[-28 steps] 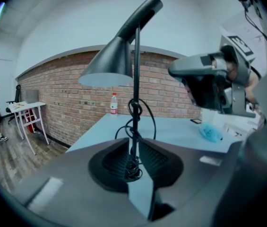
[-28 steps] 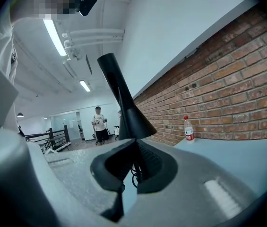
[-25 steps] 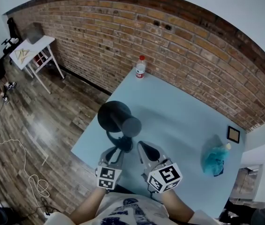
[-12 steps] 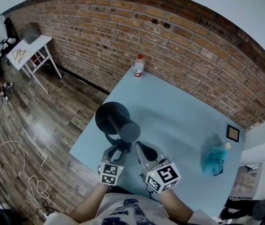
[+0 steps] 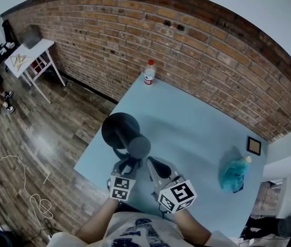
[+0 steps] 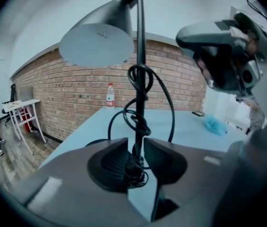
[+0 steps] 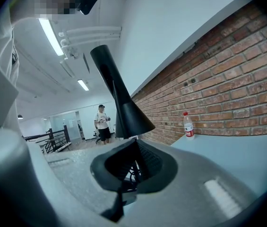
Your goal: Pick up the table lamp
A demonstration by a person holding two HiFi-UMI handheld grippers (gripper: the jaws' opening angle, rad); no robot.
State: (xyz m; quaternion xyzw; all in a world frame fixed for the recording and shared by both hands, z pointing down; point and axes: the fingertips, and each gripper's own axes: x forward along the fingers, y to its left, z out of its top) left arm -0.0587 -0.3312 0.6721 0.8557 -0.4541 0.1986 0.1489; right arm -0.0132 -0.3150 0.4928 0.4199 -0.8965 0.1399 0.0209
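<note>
Fingers of the left gripper [image 6: 135, 149] clamp the table lamp [image 5: 121, 129] by its stem, at the left edge of the bench [image 5: 202, 120]. Fingers of the right gripper [image 7: 132, 148] sit pressed together alongside. Grasp seemingly secured, a steady upright lift comes next.

It looked like a big lab or test room. It had a brick wall [image 5: 186, 45], a wood floor [image 5: 27, 133] with a loose cable [image 5: 29, 187], and long ceiling lights [image 7: 50, 34].

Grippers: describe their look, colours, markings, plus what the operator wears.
Left gripper and right gripper match: grey moulded bodies, black ribbed pads on two jaws, each carrying a white cube with black square markers. The person wears a white printed T-shirt.
</note>
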